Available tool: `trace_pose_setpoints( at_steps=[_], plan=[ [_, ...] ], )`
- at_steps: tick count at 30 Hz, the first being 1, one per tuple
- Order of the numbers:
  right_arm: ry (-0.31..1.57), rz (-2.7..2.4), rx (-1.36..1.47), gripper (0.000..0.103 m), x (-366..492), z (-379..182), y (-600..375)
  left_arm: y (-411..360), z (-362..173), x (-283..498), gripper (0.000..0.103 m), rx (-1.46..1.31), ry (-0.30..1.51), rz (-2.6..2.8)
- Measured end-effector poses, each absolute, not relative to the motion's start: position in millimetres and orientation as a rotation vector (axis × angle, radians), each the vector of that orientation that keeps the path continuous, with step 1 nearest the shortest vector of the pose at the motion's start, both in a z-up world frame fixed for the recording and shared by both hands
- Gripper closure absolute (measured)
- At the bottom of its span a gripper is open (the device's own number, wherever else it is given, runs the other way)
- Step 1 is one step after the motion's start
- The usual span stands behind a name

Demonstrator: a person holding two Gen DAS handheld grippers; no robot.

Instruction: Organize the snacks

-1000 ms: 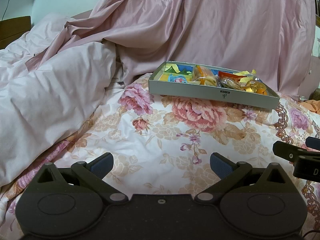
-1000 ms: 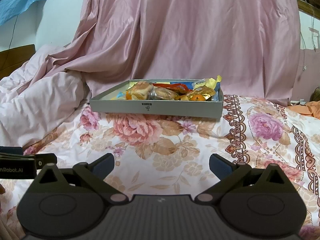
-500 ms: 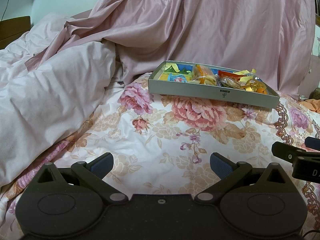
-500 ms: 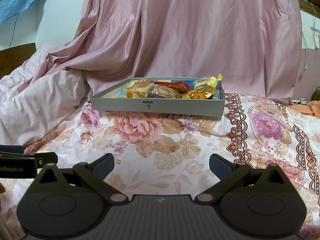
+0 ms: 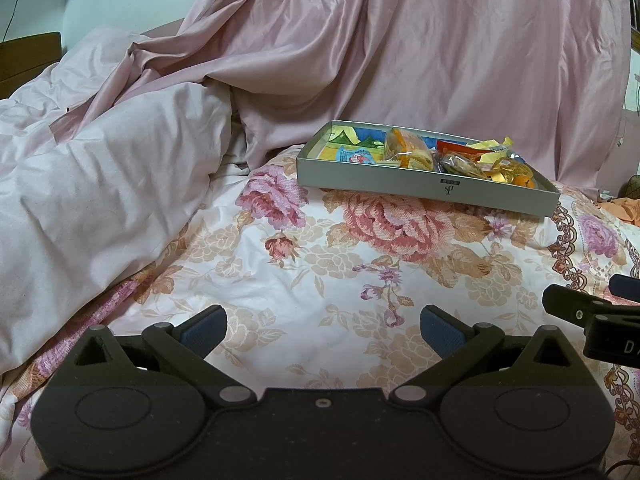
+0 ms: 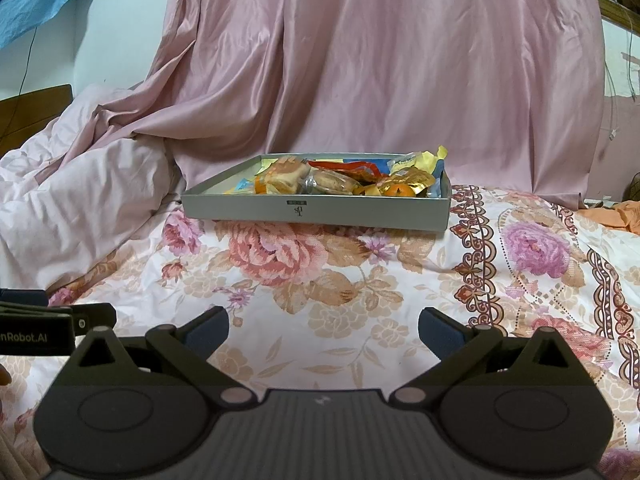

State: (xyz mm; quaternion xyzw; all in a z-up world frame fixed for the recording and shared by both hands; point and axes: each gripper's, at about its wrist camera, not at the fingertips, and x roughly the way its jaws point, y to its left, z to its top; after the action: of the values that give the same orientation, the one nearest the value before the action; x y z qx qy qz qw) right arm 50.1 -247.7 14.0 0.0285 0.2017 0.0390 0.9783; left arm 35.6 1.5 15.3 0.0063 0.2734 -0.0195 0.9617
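With both my left gripper [image 5: 323, 330] and right gripper [image 6: 323, 330] spread wide and empty, the wrapped snacks [image 6: 344, 178] sit heaped inside the shallow grey cardboard tray [image 6: 316, 213] at twelve o'clock, gathered or awaiting sorting.

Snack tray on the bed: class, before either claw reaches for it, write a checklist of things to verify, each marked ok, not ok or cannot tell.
1. Left claw open and empty: ok.
2. Right claw open and empty: ok.
3. Path to the grey tray free of obstacles: ok, only floral bedspread lies between.
4. Tray sits level: not ok, in the left wrist view it slopes on the soft bedding.
5. Snacks all inside the tray: ok, though a yellow wrapper sticks up above the rim.
6. Snacks easy to grasp singly: cannot tell, they are heaped toward one end.
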Motion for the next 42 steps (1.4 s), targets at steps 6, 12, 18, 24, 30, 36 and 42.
trace_pose_setpoints(
  at_steps=[6, 12, 18, 24, 30, 36, 42],
  plan=[
    [0.407, 0.079, 0.057, 0.000, 50.3, 14.2, -247.7, 1.4, 15.3, 35.6, 0.001, 0.013, 0.554, -0.040],
    [0.409, 0.079, 0.058, 0.000, 49.0, 12.1, -245.9, 1.5, 15.2, 35.8, 0.001, 0.013, 0.554, -0.039],
    [0.410, 0.079, 0.057, 0.000, 49.5, 12.3, -246.5, 1.4, 15.2, 35.8, 0.001, 0.013, 0.555, -0.039],
    [0.410, 0.079, 0.058, 0.000, 48.9, 11.3, -245.8, 1.3, 15.2, 35.9, 0.001, 0.014, 0.555, -0.039],
    [0.411, 0.078, 0.058, 0.000, 49.1, 11.8, -246.0, 1.3, 15.2, 35.9, 0.001, 0.014, 0.555, -0.039],
    [0.411, 0.079, 0.059, 0.000, 48.7, 11.5, -245.6, 1.7, 16.1, 35.9, 0.001, 0.007, 0.553, -0.032],
    [0.412, 0.078, 0.058, 0.000, 49.2, 11.9, -246.1, 1.1, 15.5, 32.7, 0.001, 0.008, 0.540, -0.021]
  ],
)
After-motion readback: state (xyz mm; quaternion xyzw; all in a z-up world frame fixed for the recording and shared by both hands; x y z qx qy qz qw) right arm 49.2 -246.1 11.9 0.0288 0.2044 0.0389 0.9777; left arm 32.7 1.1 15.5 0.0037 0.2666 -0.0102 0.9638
